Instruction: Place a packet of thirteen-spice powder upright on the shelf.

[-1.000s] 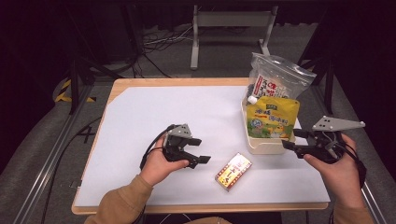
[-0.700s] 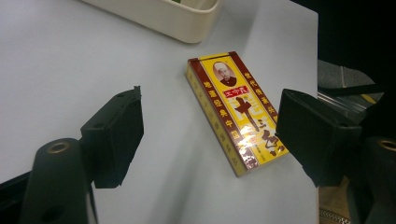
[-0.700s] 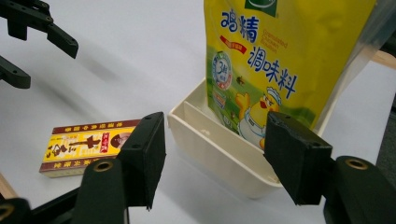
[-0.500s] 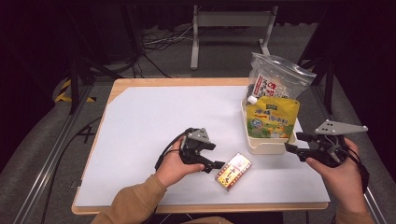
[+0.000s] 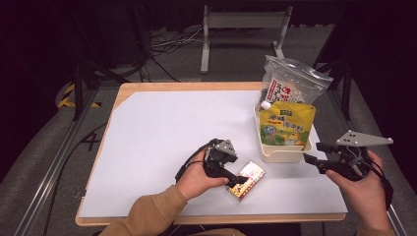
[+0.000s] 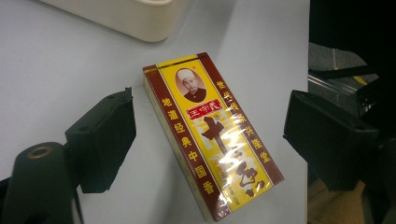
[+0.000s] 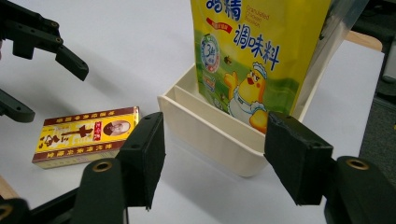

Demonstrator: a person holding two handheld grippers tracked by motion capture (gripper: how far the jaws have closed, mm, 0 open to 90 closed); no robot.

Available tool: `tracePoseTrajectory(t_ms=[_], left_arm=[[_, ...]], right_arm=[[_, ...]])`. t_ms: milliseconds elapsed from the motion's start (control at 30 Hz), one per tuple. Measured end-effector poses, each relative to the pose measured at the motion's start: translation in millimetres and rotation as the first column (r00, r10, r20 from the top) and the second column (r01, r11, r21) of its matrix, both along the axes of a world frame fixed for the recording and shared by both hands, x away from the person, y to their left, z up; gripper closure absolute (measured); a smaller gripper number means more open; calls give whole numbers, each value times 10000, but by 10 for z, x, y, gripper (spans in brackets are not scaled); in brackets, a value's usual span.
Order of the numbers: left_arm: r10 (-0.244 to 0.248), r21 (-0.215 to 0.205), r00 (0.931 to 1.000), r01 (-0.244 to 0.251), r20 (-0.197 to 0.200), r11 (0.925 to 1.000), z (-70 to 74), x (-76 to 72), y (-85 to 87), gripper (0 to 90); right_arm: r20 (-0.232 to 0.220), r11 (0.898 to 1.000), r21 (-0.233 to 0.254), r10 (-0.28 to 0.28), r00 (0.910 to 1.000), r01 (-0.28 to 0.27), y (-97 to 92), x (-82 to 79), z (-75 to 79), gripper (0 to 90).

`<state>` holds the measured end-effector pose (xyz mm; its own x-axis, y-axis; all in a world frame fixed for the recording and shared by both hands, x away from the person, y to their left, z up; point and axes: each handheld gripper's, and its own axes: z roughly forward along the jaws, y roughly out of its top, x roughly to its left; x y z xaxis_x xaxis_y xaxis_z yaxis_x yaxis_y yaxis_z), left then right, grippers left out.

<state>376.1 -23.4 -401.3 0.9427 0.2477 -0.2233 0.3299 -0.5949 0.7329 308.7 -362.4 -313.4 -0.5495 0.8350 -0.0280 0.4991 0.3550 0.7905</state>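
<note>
Left gripper (image 5: 239,181) jaws spread wide, straddling red-yellow box (image 6: 210,135) lying flat on table (image 5: 157,128), not touching. Right gripper (image 5: 311,153) jaws released, near cream tray (image 5: 280,153) holding yellow pouch (image 5: 286,123).

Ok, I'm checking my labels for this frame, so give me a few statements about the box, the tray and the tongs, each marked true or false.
1. The red and yellow box lies flat on the table. True.
2. The left tongs are clamped shut on the box. False: they are open, one jaw on each side of it.
3. The yellow seasoning pouch stands in the cream tray. True.
4. The right tongs hold the pouch. False: they are open and hold nothing.
5. The box sits inside the tray. False: it lies on the table beside it.
</note>
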Motion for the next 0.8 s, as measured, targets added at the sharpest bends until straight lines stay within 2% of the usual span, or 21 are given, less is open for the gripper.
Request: tracePoseTrajectory(t_ms=[167, 300, 800], left_arm=[[-40, 290, 10000, 41, -31, 9996, -62, -33, -77, 150], [142, 694, 9999, -145, 47, 9975, -127, -70, -136, 115], [373, 1244, 9991, -342, -222, 9916, -273, -117, -263, 75]], right_arm=[[-48, 10000, -17, 50, 10000, -50, 15, 13, -19, 378], [-19, 9999, -62, 102, 9999, -102, 33, 23, -24, 375], [-68, 9997, -63, 256, 9996, -256, 61, 37, -45, 362]])
